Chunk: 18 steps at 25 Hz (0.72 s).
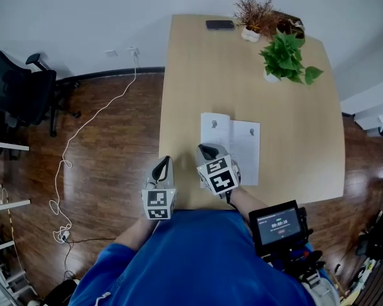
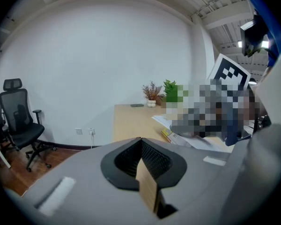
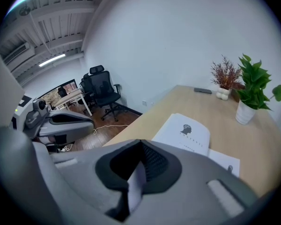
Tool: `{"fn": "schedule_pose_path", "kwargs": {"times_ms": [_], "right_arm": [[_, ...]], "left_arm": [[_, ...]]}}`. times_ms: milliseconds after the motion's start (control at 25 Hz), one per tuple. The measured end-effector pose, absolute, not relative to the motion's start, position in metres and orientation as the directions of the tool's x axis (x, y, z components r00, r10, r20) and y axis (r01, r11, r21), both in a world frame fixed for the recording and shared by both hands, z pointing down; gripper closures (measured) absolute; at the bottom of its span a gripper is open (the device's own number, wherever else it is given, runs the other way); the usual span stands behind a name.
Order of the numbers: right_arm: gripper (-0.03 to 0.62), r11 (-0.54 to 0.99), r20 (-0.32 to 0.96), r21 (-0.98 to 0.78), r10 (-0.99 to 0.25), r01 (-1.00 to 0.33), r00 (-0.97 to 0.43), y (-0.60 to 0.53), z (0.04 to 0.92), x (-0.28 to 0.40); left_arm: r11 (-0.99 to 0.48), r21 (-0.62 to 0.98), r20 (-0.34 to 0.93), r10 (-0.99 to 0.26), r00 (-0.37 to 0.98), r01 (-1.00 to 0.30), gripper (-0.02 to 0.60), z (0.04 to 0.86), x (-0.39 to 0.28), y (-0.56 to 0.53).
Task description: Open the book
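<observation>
Holds the left gripper (image 1: 164, 162) at the near left corner of the light wooden table (image 1: 191, 75), jaws pressed together at the tips, nothing gripped between them. Holds the right gripper (image 1: 206, 150) just to its right, over the near left corner of the book (image 1: 239, 142), jaws likewise closed tip to tip and empty.

Lies open and flat, that book, white pages up, around the middle of the table and toward its near edge. Shows a small dark printed figure near the top of each page.

Along the far edge of the table: a dark phone (image 1: 219, 25), then to its right a dried reddish plant (image 1: 252, 14) in a white pot, and nearer and further right a green leafy plant (image 1: 284, 56), also in a white pot.

Off to the left, on the dark wood floor, a black office chair (image 1: 16, 91) and a white cable (image 1: 83, 139) trailing from the wall. At the near right, beside the blue sleeve (image 1: 198, 260), a small lit screen (image 1: 279, 224).
</observation>
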State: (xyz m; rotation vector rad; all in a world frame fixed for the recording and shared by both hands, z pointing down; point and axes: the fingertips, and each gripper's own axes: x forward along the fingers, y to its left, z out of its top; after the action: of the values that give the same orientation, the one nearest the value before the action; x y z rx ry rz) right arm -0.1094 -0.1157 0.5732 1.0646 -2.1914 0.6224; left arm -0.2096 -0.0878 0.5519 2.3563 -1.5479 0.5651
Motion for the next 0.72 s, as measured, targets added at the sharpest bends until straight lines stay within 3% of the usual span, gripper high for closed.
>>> {"fn": "schedule_pose_path", "kwargs": {"times_ms": [720], "right_arm": [[0.591, 0.584, 0.73, -0.196, -0.449, -0.787, -0.515, -0.111, 0.616, -0.146]], "left_arm": [[-0.373, -0.009, 0.496, -0.808, 0.32, -0.928, 0.574, 0.562, -0.243, -0.087]]}}
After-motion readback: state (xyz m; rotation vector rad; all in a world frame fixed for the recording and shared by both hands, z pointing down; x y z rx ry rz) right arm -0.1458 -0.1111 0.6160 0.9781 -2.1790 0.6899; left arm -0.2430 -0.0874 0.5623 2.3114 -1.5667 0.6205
